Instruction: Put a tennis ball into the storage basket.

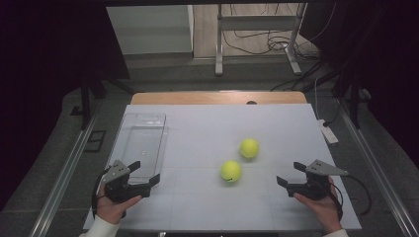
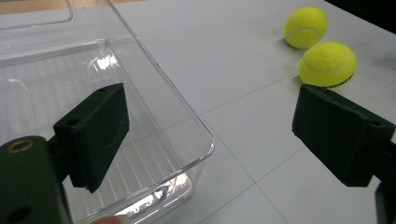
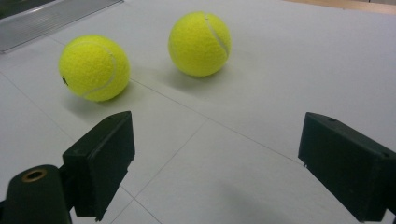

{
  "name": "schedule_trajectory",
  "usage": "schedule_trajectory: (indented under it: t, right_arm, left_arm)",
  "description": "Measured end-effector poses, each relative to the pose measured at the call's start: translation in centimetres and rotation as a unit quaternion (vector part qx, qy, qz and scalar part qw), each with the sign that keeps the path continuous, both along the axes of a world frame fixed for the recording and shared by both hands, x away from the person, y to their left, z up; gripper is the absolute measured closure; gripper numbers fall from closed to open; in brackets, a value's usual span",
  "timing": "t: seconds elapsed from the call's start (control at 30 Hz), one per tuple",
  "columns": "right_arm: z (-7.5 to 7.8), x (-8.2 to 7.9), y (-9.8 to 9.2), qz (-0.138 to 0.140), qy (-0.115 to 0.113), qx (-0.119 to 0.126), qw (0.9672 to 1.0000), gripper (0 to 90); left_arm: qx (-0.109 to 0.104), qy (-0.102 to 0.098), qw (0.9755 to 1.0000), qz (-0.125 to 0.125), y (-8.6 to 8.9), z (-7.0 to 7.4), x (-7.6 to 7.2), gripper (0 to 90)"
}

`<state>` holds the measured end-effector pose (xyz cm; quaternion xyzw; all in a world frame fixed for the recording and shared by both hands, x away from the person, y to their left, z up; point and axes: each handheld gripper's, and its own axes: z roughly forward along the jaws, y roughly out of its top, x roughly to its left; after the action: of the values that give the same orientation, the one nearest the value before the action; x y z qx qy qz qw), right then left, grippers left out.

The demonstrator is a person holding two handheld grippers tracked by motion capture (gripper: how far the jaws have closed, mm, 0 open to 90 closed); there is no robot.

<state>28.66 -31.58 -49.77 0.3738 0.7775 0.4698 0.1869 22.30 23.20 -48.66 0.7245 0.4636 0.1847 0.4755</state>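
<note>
In the high view, nearest the bottom edge, a person's two hands come up from six o'clock, each holding a gripper low over the white table [image 1: 207, 207]. The left gripper [image 1: 147, 173] sits at about eight o'clock on the table, its jaws spread wide with nothing between them, one jaw over the near end of the clear plastic tray [image 1: 129, 148] and the other over bare table. In the left gripper view the tray's near corner lies between the jaws, the tray has a ribbed floor, and no pad touches it. The right gripper [image 1: 290, 174] sits at about four o'clock, its jaws likewise released and wide apart, gripping nothing and pointing toward the table's middle. Just beyond the grippers, a little right of the table's centre, lie two yellow tennis balls. The nearer ball [image 1: 230, 171] rests on the table between the two grippers, well apart from both. The farther ball [image 1: 249, 148] lies at about one o'clock from the nearer one, close beside it but not touching. In the right gripper view both balls sit ahead of the open jaws toward eleven o'clock, each casting a soft shadow. Farther out the tray stretches toward twelve o'clock along the table's left side. Past the table's far wooden edge [image 1: 217, 97], at twelve o'clock, stands a metal frame [image 1: 257, 29] on the floor with cables [image 1: 257, 44] lying around its legs
</note>
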Motion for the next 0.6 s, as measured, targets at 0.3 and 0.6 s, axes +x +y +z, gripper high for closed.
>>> schedule_trajectory:
  t: [0.3,0.6]
  right_arm:
    - [0.19,-0.24,0.4,0.001,-0.001,-0.004,1.0,11.7]
    - [0.16,0.19,0.62,0.0,-0.001,-0.009,1.0,11.9]
  left_arm:
    - [0.008,0.002,1.0,0.002,-0.27,-0.12,-0.36,11.5]
    - [0.009,0.006,0.9999,0.001,-0.15,0.06,-0.35,11.2]
